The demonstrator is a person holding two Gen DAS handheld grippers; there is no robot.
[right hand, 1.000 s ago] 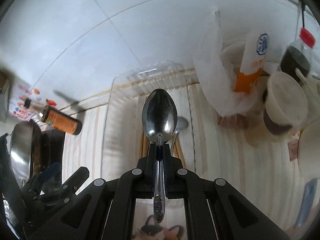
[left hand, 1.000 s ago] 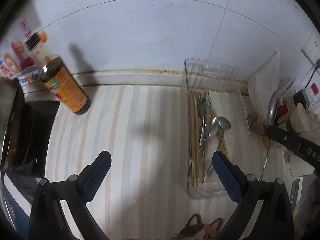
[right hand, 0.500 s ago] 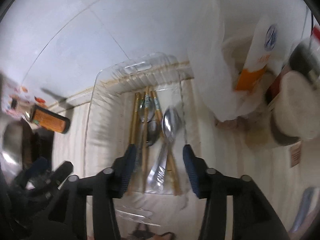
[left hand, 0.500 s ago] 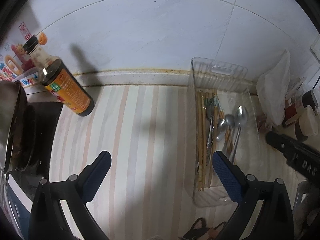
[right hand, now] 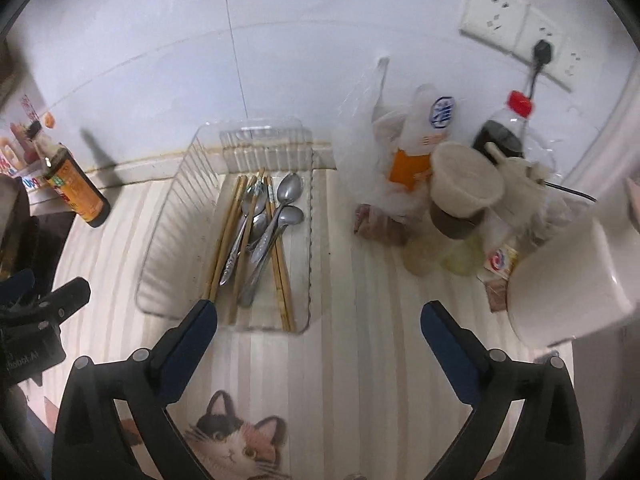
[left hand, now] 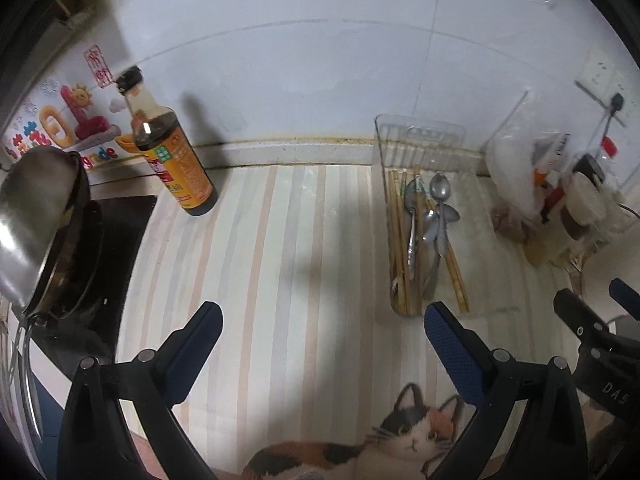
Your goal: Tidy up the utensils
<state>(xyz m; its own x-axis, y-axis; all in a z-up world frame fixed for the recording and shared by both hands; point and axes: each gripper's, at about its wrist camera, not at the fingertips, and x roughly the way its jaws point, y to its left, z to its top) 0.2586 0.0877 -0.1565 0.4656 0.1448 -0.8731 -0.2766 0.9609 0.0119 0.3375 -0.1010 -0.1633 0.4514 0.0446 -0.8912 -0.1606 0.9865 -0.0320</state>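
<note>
in the clear tray [right hand: 168, 248] on the desk [right hand: 340, 360] lie spoons [right hand: 276, 220] and chopsticks [right hand: 228, 232]. the right tool [right hand: 318, 320], jaws just spread, is empty; the left tool [left hand: 322, 320] is spread and empty too. best to lift clear without nudging the tray.

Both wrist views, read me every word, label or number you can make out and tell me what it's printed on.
"DAS": white letters on the black body of the right gripper, cut off at the edge of the left wrist view.
"grade": red letters on the colourful wall sticker.
Red stamp-like characters above that sticker: unreadable.
Orange label on the dark brown sauce bottle: too small.
Blue round logo on the white and orange packet: blurred.
</note>
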